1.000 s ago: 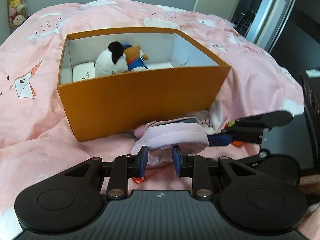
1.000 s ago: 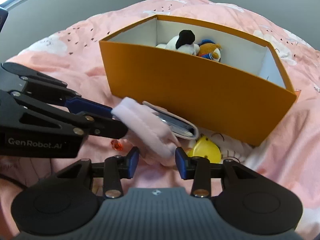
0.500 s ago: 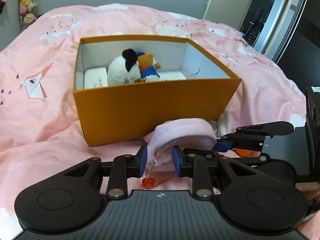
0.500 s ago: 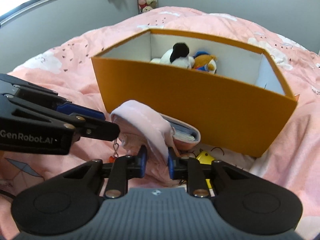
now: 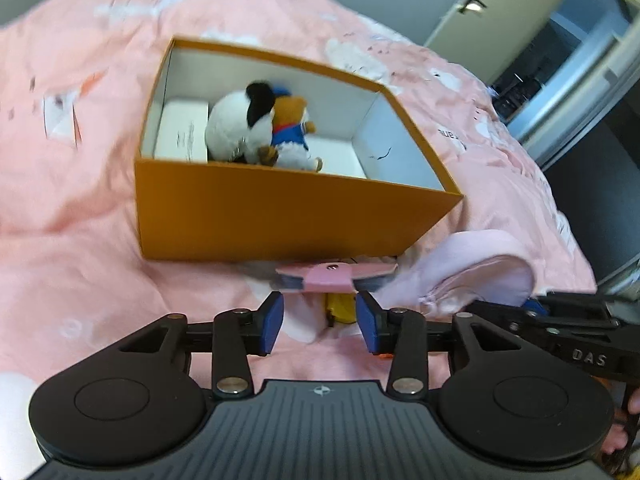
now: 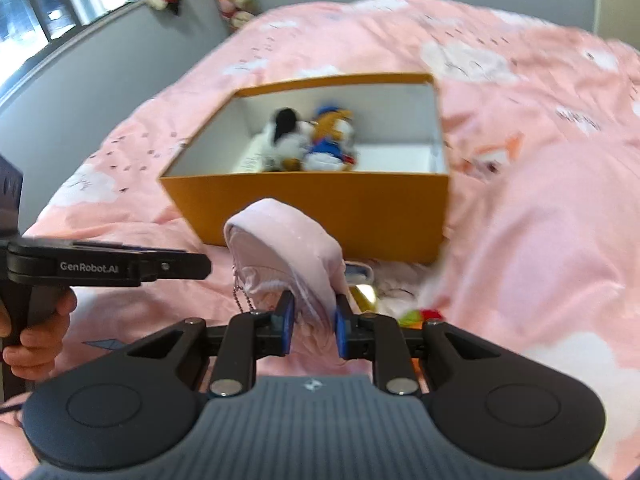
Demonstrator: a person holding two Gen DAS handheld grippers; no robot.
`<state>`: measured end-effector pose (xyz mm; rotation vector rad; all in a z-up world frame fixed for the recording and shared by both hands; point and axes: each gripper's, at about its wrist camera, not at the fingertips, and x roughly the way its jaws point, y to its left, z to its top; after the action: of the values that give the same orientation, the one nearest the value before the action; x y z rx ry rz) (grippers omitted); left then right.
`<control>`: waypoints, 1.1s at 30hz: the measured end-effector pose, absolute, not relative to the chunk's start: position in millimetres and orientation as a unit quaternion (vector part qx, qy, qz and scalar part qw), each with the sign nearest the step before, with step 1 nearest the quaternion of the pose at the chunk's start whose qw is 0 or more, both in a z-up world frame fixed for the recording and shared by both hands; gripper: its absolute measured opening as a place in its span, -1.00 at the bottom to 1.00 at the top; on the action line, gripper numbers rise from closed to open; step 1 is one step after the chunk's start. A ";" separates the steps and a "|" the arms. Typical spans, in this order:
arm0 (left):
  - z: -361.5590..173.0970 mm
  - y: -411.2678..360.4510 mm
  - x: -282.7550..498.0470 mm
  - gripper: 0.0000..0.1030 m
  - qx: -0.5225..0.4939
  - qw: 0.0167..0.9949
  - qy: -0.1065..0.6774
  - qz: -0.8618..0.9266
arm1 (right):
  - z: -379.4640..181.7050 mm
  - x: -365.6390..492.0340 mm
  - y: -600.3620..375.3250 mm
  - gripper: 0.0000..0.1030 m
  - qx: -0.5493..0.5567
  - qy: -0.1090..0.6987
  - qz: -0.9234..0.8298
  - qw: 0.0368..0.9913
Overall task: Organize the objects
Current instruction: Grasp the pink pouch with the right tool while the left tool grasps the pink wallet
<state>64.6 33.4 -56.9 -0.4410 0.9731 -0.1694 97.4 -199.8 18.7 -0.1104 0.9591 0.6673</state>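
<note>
A: What is the right hand-held gripper (image 6: pixel 313 326) doing?

B: Its blue pads are pressed narrow onto the edge of a soft pale pink fabric pouch (image 6: pixel 286 246). The pouch stands up off the bed in that grip, its rounded top in front of the near wall of the orange cardboard box (image 6: pixel 320 212). A small bead chain hangs from the pouch's left side.

A: And the left hand-held gripper (image 5: pixel 319 323)?

B: Its jaws are opening and nothing is between the pads. Through the gap you see pink bedding and, just beyond the fingertips, a flat pink wallet with a snap tab (image 5: pixel 334 274) lying on the bed against the foot of the box. A bit of something yellow (image 5: pixel 340 307) shows just below the wallet; I cannot tell what it is.

A: Where does the pouch sit from the left view?

B: To the right of the left gripper, at the box's near right corner, with the right gripper's dark fingers reaching in beneath it.

A: What is in the box?

B: It is open at the top, white inside. A white and black plush toy (image 5: pixel 236 128) leans against a brown plush toy in a blue outfit (image 5: pixel 294 136), both near the middle. A flat white box (image 5: pixel 180 132) lies at the left end.

A: And what carries it all?

B: A bed with a pink cover printed with white clouds (image 6: pixel 540 220). In the right view, a person's hand (image 6: pixel 36 340) grips the left gripper's handle at the left edge.
</note>
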 end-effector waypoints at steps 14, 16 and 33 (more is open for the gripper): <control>-101.1 16.2 101.7 0.12 -0.285 0.802 0.522 -0.051 | 9.0 152.2 -237.9 -0.57 -0.053 0.486 0.245 0.837; -109.4 16.7 109.0 0.18 -0.274 0.803 0.526 -0.057 | -2.8 162.5 -235.6 -0.55 -0.052 0.488 0.233 0.839; -176.9 11.1 142.9 0.60 -0.309 0.770 0.552 -0.087 | -41.6 184.2 -245.2 -0.24 -0.003 0.491 0.214 0.845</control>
<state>142.9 11.1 -176.9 -0.6714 1.1969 -0.1893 184.2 -245.2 -41.6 -0.0058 1.0356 0.4509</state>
